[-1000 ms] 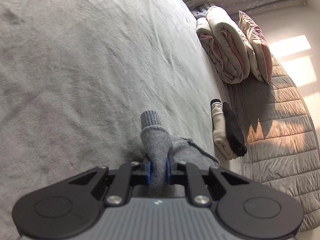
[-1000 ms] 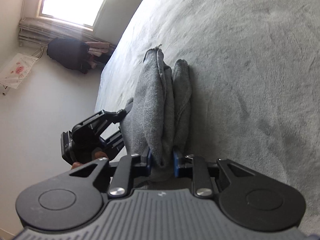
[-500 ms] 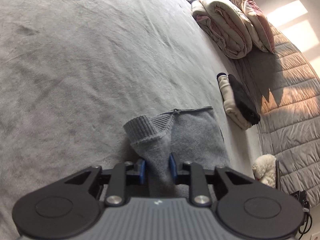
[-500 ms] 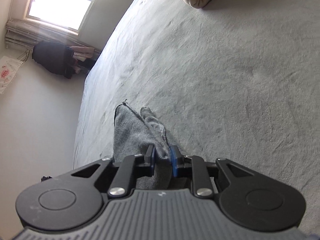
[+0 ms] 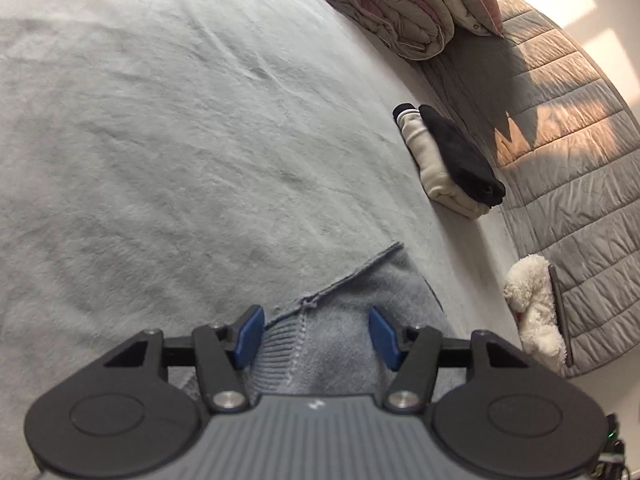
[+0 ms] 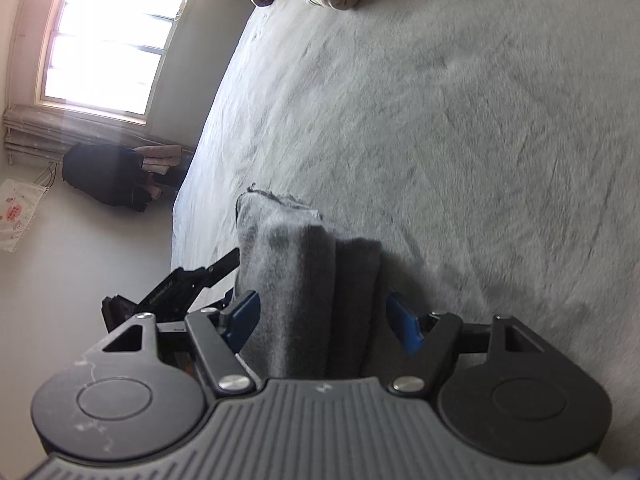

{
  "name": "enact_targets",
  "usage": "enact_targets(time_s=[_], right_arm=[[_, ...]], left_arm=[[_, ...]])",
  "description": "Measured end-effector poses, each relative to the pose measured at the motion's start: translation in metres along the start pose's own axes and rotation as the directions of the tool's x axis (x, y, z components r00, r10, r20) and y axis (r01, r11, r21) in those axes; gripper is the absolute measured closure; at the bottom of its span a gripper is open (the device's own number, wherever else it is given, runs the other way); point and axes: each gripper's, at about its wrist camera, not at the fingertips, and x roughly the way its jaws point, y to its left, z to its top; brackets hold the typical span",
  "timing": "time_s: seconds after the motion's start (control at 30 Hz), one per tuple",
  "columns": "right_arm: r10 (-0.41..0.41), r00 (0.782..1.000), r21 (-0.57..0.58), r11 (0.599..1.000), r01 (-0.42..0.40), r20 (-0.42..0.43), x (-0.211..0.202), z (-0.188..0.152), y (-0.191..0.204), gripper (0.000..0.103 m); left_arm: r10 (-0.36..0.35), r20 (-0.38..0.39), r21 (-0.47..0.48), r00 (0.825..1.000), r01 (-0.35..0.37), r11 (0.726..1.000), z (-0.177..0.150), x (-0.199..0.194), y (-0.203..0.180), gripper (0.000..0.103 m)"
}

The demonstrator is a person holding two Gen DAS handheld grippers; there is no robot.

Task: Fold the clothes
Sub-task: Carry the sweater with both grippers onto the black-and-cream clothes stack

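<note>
- Comparing with half a second ago, both pairs of jaws have let go: the left gripper [image 5: 316, 334] and the right gripper [image 6: 322, 322] were each pinched on a bunch of cloth, and now their blue pads stand wide apart with nothing clamped between them.
- The grey knitted garment with a ribbed cuff [image 5: 340, 320] now lies on the pale grey plush bed cover [image 5: 180, 140], at the lower middle of the left wrist view. Its stitched hem runs as a slanted line toward the upper right.
- In the right wrist view the same garment [image 6: 304, 280] shows as several stacked layers, a lighter one and a darker shaded one side by side, in the lower middle of the frame. The cloth passes between the open pads, but they do not press it.
- The left gripper [image 6: 192, 280] is also visible there, at the lower left, just beside the garment's edge.
- A cream and black stack of folded clothes [image 5: 448, 164] sits at the right of the left wrist view, near the quilted grey headboard [image 5: 560, 140]. It is well apart from the grey garment. A rolled beige and pink duvet [image 5: 400, 4] lies at the top, and a white fluffy toy [image 5: 532, 308] at the lower right.
- I judge that this release ends one fold: the garment was carried and laid down doubled, and it now rests in layers without being held.
- Whether another fold is needed I cannot settle, because the grippers hide much of the near part of the garment.
</note>
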Motion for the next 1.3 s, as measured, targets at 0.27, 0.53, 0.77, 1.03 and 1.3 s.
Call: enact_targets(time_s=[0.27, 0.53, 0.77, 1.03, 1.3], right_arm=[[0.054, 0.996, 0.054, 0.997, -0.058, 0.068, 0.010, -0.002, -0.009, 0.055], [0.077, 0.996, 0.059, 0.995, -0.080, 0.052, -0.002, 0.031, -0.007, 0.070], [-0.011, 1.000, 0.034, 0.999, 0.011, 0.006, -0.020, 0.086, -0.009, 0.063], [-0.008, 1.000, 0.066, 0.998, 0.007, 0.027, -0.020, 0.073, -0.022, 0.035], [0.020, 0.999, 0.085, 0.996, -0.022, 0.025, -0.014, 0.063, -0.024, 0.068]], left_arm=[[-0.154, -0.005, -0.164, 0.988, 0.151, 0.975, -0.009, 0.008, 0.026, 0.063], [-0.156, 0.068, -0.269, 0.985, 0.168, 0.948, -0.028, -0.009, 0.013, 0.081], [-0.103, 0.099, -0.194, 0.990, 0.120, 0.974, -0.044, -0.015, -0.008, 0.084], [-0.100, 0.037, -0.177, 0.994, 0.105, 0.979, -0.039, -0.001, -0.001, 0.040], [-0.096, 0.073, -0.235, 0.993, 0.111, 0.966, -0.049, 0.016, -0.015, 0.075]])
